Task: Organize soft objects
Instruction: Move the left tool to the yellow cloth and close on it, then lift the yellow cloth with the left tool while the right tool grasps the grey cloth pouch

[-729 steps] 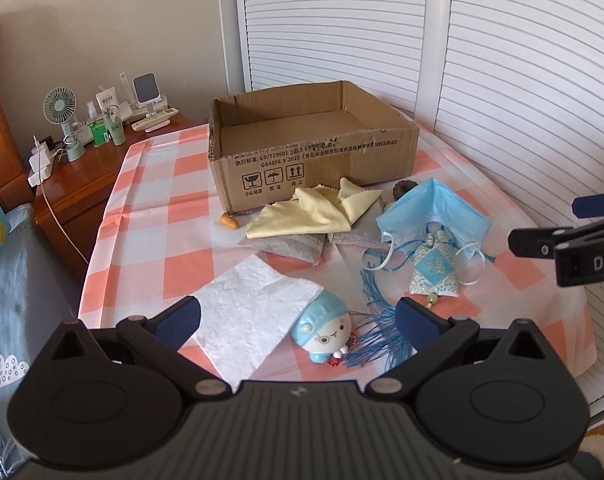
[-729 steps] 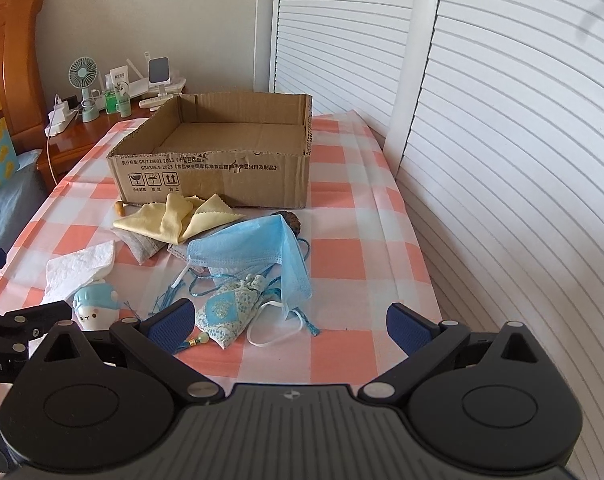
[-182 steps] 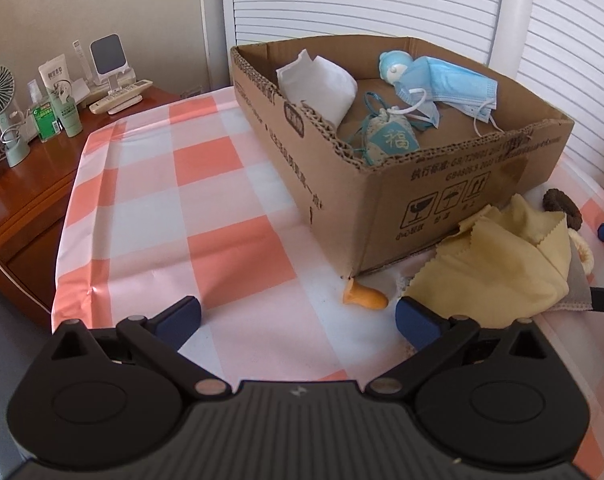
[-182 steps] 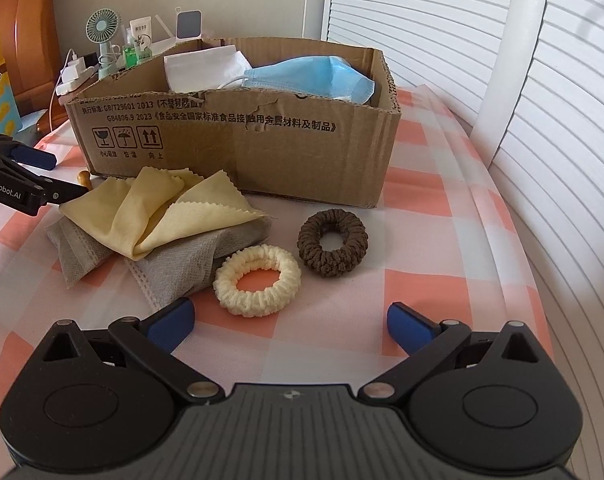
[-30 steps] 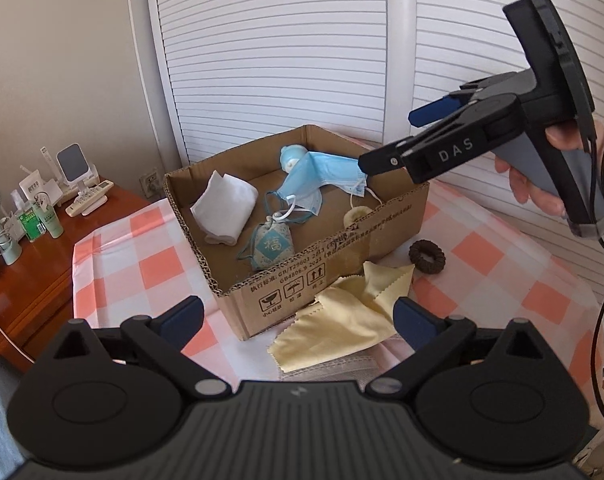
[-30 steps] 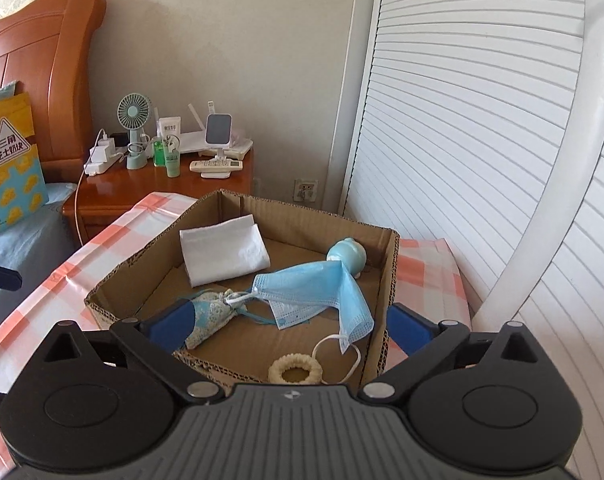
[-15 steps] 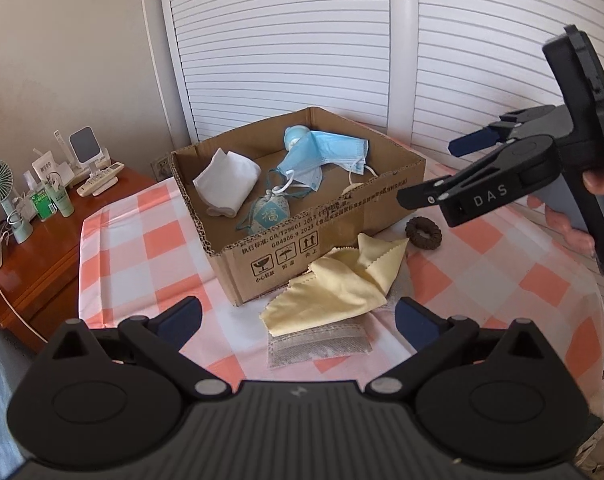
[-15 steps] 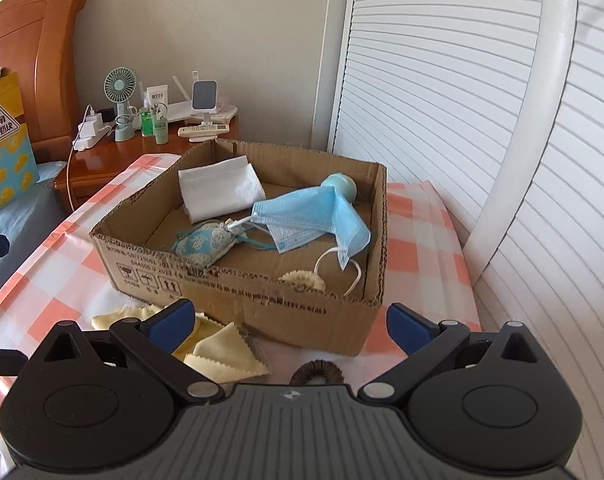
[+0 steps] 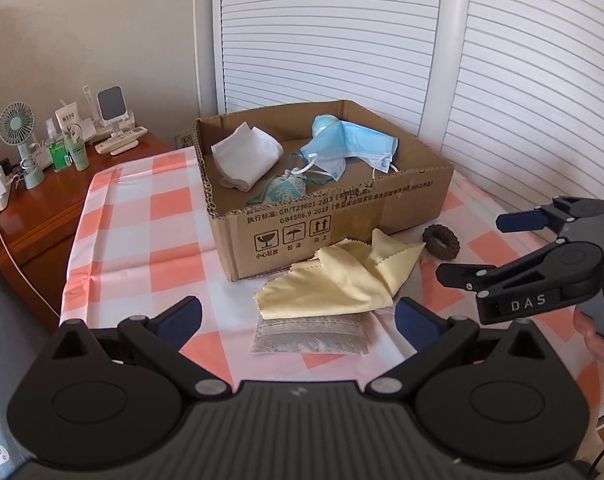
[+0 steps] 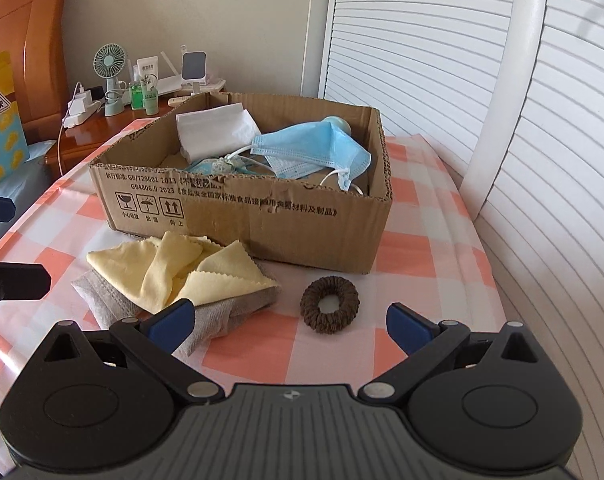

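Both our grippers have dropped lower beside the brown cardboard box, jaws spread wide and empty. Our right gripper faces the brown knitted hair ring in front of it.

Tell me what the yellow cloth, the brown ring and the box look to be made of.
Pale yellow cloth with zigzag edges: thin, matte woven fabric, probably microfibre; it folds softly and its edges are pinked.
Dark brown ring-shaped hair tie: knitted or crocheted yarn over elastic, judging by its ribbed, fuzzy surface.
Open brown cardboard box: corrugated cardboard; fluting shows along its cut rim.
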`<state>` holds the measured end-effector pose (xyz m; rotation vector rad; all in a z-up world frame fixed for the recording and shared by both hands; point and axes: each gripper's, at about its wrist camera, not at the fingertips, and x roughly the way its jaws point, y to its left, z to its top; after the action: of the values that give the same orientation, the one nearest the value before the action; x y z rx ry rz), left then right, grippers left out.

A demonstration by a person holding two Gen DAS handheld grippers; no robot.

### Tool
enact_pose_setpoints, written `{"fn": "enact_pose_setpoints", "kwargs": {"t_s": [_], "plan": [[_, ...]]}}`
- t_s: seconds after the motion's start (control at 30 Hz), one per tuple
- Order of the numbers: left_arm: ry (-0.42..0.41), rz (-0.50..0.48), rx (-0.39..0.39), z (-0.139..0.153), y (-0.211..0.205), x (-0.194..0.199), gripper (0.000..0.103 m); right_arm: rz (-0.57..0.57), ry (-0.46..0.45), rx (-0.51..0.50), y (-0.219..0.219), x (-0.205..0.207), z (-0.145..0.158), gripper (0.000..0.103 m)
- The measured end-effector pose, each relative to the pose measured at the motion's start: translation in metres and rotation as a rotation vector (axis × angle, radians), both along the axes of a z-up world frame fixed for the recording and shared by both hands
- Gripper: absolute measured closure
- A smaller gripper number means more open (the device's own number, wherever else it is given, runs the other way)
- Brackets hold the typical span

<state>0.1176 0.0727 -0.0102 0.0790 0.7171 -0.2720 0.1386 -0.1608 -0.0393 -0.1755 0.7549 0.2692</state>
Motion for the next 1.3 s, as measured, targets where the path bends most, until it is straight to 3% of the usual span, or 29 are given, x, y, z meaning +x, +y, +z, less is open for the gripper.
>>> {"fn": "enact_pose_setpoints", "kwargs": {"t_s": [0.3, 0.73, 1.03, 1.13, 1.2, 1.3], "plan": [[0.064, 0.0, -0.043, -0.022, -0.011, 0.017, 0.001, -0.048, 0.07, -0.026, -0.015, 0.006, -0.025, 0.0], [0.175, -0.041, -0.025, -0.053, -0.036, 0.053, 0.001, -0.027, 0.086, -0.021, -0.027, 0.017, -0.042, 0.0], [0.148, -0.048, -0.015, -0.058, -0.049, 0.062, 0.005, -0.022, 0.064, -0.008, -0.027, 0.016, -0.044, 0.0], [0.13, -0.061, -0.031, -0.056, -0.052, 0.063, 0.014, -0.023, 0.058, -0.005, -0.028, 0.016, -0.044, 0.0], [0.118, -0.069, -0.029, -0.055, -0.054, 0.064, 0.028, -0.023, 0.054, -0.003, -0.028, 0.016, -0.044, 0.0], [0.1, -0.074, -0.027, -0.052, -0.056, 0.063, 0.039, -0.023, 0.048, -0.001, -0.028, 0.015, -0.045, 0.0]]}}
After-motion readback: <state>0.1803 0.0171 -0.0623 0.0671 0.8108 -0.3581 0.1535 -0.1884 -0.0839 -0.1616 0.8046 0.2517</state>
